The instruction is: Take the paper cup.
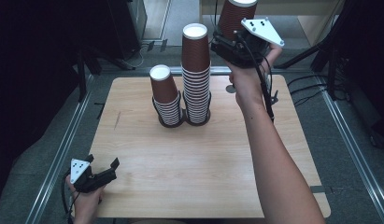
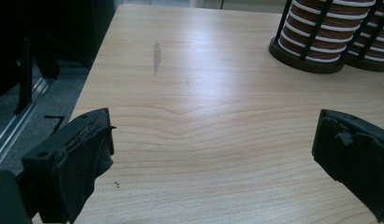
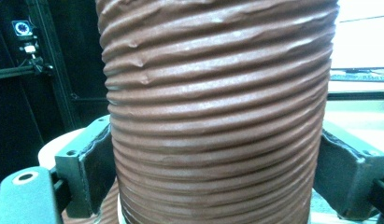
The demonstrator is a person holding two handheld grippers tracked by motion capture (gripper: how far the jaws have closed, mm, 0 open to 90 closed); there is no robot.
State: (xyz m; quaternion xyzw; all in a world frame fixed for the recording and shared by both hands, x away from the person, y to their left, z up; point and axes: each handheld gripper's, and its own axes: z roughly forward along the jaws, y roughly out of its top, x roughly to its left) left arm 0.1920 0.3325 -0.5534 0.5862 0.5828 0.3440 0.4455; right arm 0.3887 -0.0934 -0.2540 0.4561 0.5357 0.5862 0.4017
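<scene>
Cups sat in two stacks far on the desk. Right gripper squeezed one brown cup up high; left gripper waited wide, holding nothing.

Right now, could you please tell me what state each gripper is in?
Left gripper: open, holding nothing, low over the table.
Right gripper: shut on a brown ribbed cup, lifted above the table.

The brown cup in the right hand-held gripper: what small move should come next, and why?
Probably carry the brown cup a little further from the taller stack, towards open table. The right hand-held gripper has its jaws closed on the ribbed wall and holds the cup high, above and right of that stack. The left hand-held gripper is open and idle near the table's front left corner.
</scene>
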